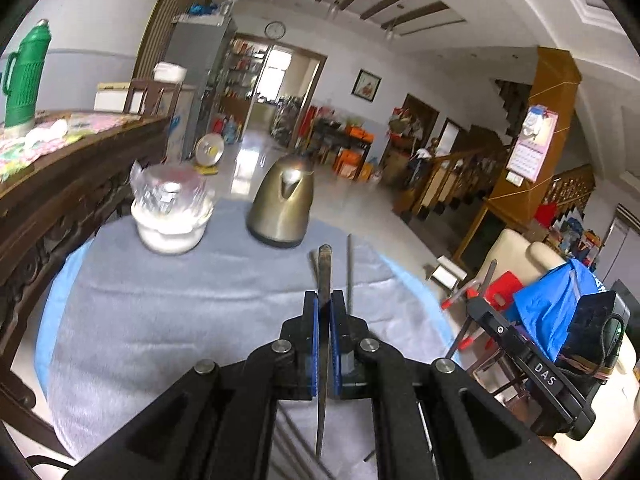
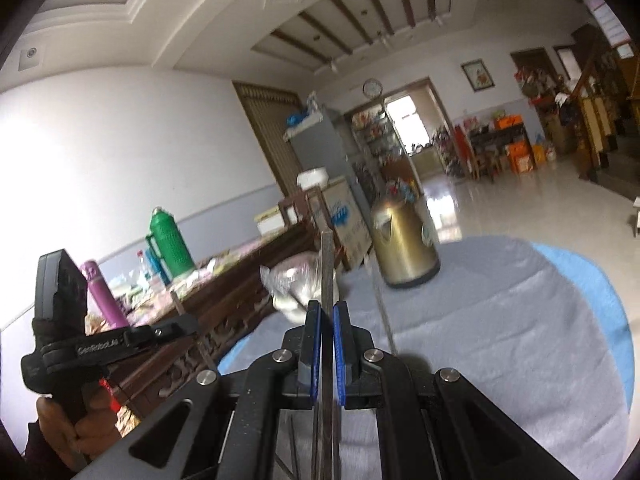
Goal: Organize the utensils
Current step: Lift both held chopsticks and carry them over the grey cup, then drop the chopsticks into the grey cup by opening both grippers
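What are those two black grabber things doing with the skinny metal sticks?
A person is sorting utensils with a hand-held gripper in each hand. The left hand-held gripper is shut on a thin metal utensil, lifted above the grey cloth. The right hand-held gripper is shut on another thin metal utensil. A gold kettle and a clear glass dish stand at the table's far end.

Your left gripper [image 1: 324,300] hides middle of flat utensil [image 1: 325,268]; its working end can't be made out. Second thin rod [image 1: 349,272] beside it: lower part lost behind finger. Your right gripper [image 2: 326,312] covers lower length of slim metal piece [image 2: 327,264]; type unreadable. Kettle [image 2: 404,240] and glass jar [image 2: 296,280] motion-blurred in right view.
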Demonstrator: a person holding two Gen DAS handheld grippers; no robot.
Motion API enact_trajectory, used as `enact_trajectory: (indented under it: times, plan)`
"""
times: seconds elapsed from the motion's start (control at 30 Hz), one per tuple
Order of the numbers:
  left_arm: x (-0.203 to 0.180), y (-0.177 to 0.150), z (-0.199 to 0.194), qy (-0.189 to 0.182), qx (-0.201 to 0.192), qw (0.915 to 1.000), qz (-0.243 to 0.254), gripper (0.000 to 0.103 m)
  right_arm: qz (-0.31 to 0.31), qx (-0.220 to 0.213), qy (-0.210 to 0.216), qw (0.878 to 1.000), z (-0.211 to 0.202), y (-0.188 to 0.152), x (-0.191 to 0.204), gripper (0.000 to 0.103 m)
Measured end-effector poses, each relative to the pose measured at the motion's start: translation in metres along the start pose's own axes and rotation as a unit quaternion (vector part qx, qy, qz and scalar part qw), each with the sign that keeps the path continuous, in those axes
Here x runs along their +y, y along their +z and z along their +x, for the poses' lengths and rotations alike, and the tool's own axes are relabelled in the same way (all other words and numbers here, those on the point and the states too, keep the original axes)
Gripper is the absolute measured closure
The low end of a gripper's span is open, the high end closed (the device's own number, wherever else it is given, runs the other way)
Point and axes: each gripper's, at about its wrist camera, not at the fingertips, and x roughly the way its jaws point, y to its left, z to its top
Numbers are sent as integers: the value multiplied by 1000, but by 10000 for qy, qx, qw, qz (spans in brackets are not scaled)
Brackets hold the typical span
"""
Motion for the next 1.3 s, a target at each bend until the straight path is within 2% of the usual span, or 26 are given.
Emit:
enact_trajectory:
  times: [0.3, 0.47, 0.57, 0.67, 0.87, 1.07, 1.3]
  plan:
    - [-34, 34, 9, -88, -676, 9974, 230, 97, -216, -834, -397, 9955, 3, 35, 6, 96]
    - [-45, 48, 21, -128, -1063, 9940, 231, 97, -392, -1351, -718, 9874, 5, 48, 11, 96]
    - [-51, 49, 31, -155, -1240, 9917, 299, 97, -636, -1489, -969, 9820, 14, 49, 16, 96]
    - [-56, 43, 46, -101, -1263, 9912, 386, 97, -695, -1354, -1082, 9824, 31, 43, 16, 96]
    - [-54, 22, 73, -15, -957, 9946, 413, 97, -592, -766, -1153, 9886, 59, 21, 0, 96]
    - [-52, 6, 89, 25, -621, 9969, 473, 97, -466, -475, -1032, 9924, 55, 9, -12, 96]
    - [-52, -4, 84, -31, -331, 9980, 539, 97, -84, -217, -802, 9965, 49, 8, -25, 94]
